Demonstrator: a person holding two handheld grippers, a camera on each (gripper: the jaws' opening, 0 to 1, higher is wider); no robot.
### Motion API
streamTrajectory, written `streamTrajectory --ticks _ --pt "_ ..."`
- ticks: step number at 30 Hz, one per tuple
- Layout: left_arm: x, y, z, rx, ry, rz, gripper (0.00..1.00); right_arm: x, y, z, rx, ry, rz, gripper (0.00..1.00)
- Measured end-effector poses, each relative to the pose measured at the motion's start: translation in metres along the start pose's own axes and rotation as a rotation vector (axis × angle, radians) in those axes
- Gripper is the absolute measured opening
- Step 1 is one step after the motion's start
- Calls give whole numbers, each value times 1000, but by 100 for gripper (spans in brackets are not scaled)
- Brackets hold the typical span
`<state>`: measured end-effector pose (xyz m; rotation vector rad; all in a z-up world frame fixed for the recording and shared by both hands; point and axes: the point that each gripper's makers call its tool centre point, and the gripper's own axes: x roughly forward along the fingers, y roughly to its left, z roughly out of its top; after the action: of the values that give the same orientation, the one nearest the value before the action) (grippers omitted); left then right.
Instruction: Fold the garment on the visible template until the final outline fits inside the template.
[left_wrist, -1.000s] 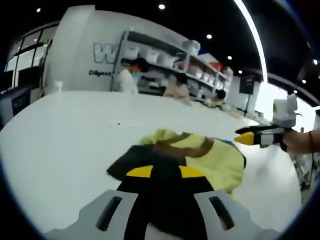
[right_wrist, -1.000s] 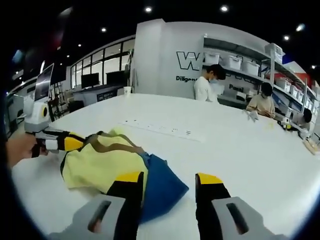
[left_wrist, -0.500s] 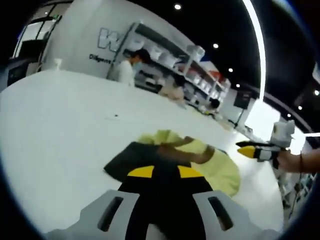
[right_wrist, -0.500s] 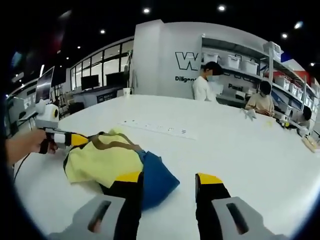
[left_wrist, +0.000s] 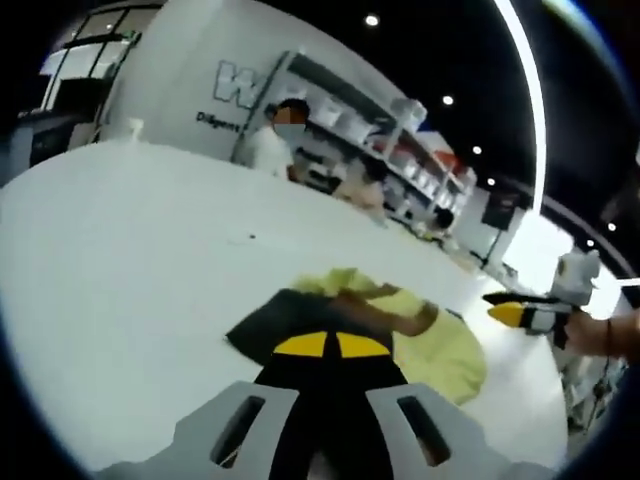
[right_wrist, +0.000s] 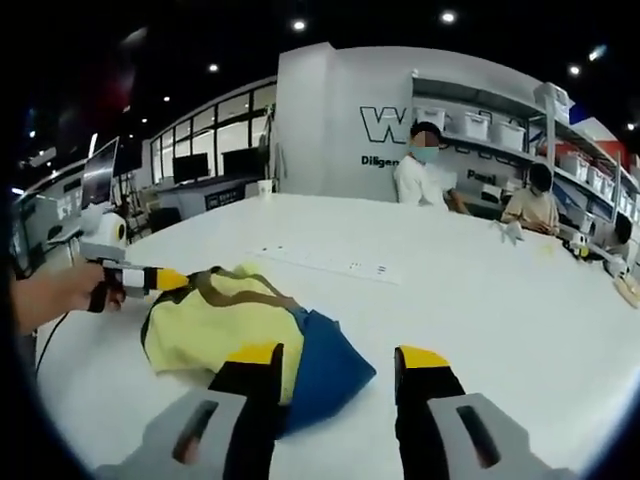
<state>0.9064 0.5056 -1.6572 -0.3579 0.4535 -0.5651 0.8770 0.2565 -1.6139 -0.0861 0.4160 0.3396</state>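
A crumpled garment (right_wrist: 215, 320) lies on the white table (right_wrist: 500, 310); it is yellow with brown straps and a blue part (right_wrist: 325, 355). In the left gripper view its dark edge (left_wrist: 285, 315) runs into my left gripper (left_wrist: 331, 345), whose yellow tips nearly touch, shut on that cloth. From the right gripper view, the left gripper (right_wrist: 165, 280) meets the garment's left edge, held by a hand (right_wrist: 55, 290). My right gripper (right_wrist: 340, 355) stands open just in front of the blue part, nothing between its fingers. It hovers right of the garment (left_wrist: 515, 314), apart from it.
A long white power strip (right_wrist: 335, 263) lies on the table beyond the garment. Several people (right_wrist: 420, 175) stand or sit at the far side by shelves of boxes. The table edge curves round near the left hand. Desks with monitors stand at the far left.
The left gripper's yellow tips have drawn closer together on the dark cloth. The garment's left edge sits slightly higher. The right gripper stays open in much the same place.
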Motion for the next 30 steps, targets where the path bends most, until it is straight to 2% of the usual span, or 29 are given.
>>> streamTrajectory --ticks 3,4,11,13,14,16,18,19,21,22,24,25,27,30 --pt "-4 -1 2 15 -8 15 2 1 4 -1 -7 5 17 42" --pt "-9 -9 5 20 -19 3 2 1 6 -1 -5 7 24 43" --pt "-24 -25 16 91 -85 -18 2 3 14 2 15 -3 49 47" --pt "-39 -39 19 191 -107 -32 2 4 23 4 -3 -3 86 48" --pt "-49 -57 21 263 -135 -76 2 3 28 5 -33 11 112 48" --pt "-59 -72 18 303 -131 -96 2 4 34 5 -56 13 140 48" --pt "-64 -79 14 330 -125 -104 2 4 38 4 -71 24 148 48" --pt "-75 -96 8 362 -112 -117 2 5 41 1 -129 49 149 47" --pt "-82 -108 4 377 -105 -135 2 7 46 3 -136 47 148 45" --pt "-89 -115 -1 407 -90 -141 2 7 45 3 -148 58 122 44" --pt "-95 -117 -10 419 -77 -147 2 8 41 2 -187 73 71 45" --pt "-102 -126 -19 423 -62 -152 2 9 42 2 -176 59 57 45" --pt "-112 -132 -33 429 -41 -156 2 9 46 -6 -176 93 57 44" --pt "-120 -134 -47 421 -22 -158 2 6 52 -6 -200 80 75 44"
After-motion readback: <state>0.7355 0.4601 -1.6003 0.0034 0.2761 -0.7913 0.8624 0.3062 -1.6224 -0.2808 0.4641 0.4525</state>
